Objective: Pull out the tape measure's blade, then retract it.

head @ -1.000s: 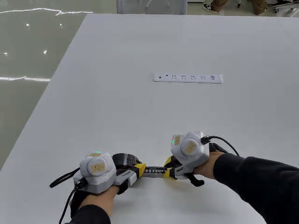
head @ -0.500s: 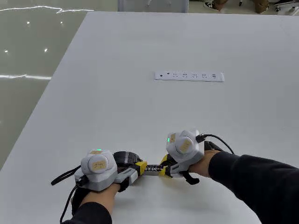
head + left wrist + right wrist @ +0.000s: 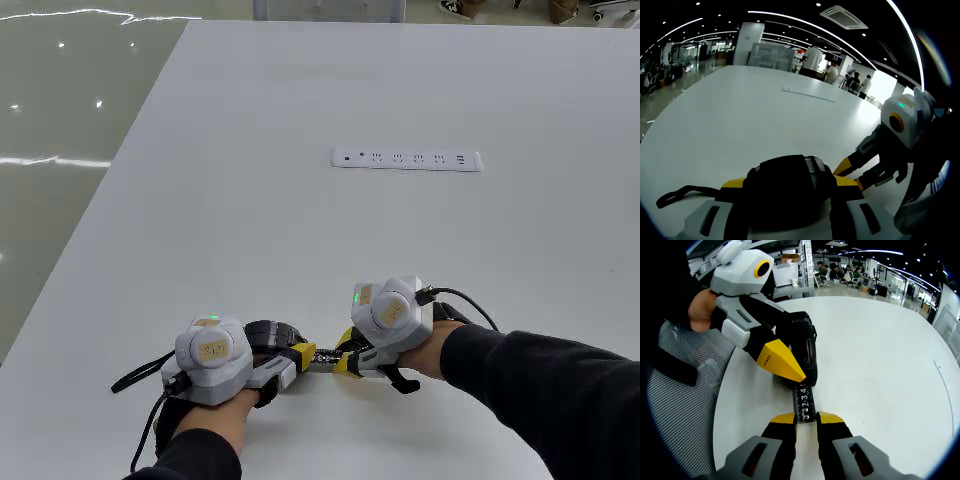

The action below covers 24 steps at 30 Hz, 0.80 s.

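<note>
With the left hand-held gripper (image 3: 290,360) clamping the tape measure (image 3: 802,345) on the worktop (image 3: 300,230) and the right hand-held gripper (image 3: 805,419) pinching the short exposed blade (image 3: 804,402), guide the blade straight and level, avoiding twist.

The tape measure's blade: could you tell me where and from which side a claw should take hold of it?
Take the blade by its free end, coming end-on from the side opposite the case. Only a short, narrow strip shows outside the case, so that tip is the clear part; the right claw pinches it there.
</note>
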Tool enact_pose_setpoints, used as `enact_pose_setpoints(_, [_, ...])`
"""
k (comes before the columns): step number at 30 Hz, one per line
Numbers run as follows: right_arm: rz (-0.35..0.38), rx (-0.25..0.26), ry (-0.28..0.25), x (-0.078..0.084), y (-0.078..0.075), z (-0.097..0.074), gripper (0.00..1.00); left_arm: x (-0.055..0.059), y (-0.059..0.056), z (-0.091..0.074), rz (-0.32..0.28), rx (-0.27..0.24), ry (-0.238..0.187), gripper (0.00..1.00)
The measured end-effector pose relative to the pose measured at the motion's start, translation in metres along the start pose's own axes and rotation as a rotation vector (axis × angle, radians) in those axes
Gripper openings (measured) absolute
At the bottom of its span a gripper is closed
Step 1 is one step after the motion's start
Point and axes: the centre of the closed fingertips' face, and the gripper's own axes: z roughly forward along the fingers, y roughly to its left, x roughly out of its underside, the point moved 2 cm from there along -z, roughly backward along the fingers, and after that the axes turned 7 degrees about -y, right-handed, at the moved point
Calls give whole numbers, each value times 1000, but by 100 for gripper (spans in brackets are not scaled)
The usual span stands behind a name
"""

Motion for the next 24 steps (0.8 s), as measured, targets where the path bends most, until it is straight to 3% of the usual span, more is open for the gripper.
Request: enact_pose_setpoints(24, [6, 4, -56, -17, 3, 15, 12, 0, 0, -1, -4, 4, 2, 61])
